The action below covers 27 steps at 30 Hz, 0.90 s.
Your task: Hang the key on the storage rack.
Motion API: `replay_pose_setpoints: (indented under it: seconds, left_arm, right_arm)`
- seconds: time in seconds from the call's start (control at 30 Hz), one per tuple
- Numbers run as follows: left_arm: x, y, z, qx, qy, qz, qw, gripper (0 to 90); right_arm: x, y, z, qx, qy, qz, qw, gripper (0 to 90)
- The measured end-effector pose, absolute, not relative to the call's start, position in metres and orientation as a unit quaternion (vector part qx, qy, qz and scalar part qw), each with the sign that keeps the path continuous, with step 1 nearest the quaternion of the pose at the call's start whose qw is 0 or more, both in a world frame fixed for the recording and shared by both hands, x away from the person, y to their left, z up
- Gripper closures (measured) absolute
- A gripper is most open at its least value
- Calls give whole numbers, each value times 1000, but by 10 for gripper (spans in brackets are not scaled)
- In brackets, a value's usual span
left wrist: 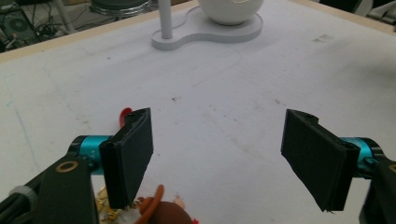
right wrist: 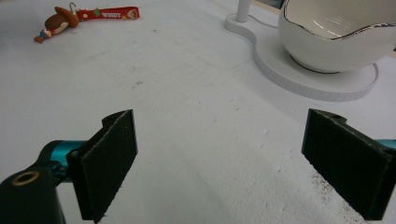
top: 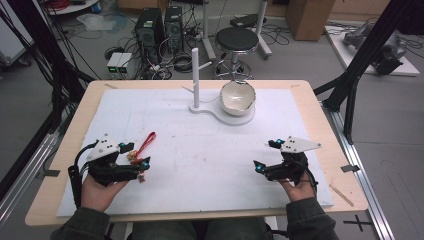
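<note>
Plainly, the left tongs (top: pixel 134 154) hover spread apart right over the cowboy-figure keychain (right wrist: pixel 58 21), which lies flat on the desk with its red strap (top: pixel 146 142) stretched out behind it; nothing is clamped, so a pickup looks to be the aim. The right tongs (top: pixel 265 154) hang gaping and empty, well apart from it. A white sheet (top: pixel 200 160) covers the wooden desk (top: pixel 320 105); at the far edge stand a hook stand (top: pixel 196 75) and white bowl (top: pixel 237 97), likely the goal. Beyond: stool (top: pixel 236 40), computers (top: pixel 150 30), cables.
</note>
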State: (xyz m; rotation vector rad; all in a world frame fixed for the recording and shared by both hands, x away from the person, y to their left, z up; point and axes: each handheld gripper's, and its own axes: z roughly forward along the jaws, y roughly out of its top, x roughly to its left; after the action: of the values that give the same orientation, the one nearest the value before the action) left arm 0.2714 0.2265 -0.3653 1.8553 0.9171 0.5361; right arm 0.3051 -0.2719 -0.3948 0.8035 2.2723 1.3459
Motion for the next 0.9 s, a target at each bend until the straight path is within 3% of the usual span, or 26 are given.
replay_pose_setpoints:
  seconds: [0.9]
  left_arm:
    - [338,232,-361,809,395,198,387,398]
  right_arm:
    - [309,-270,-394,281,805,488,185,94]
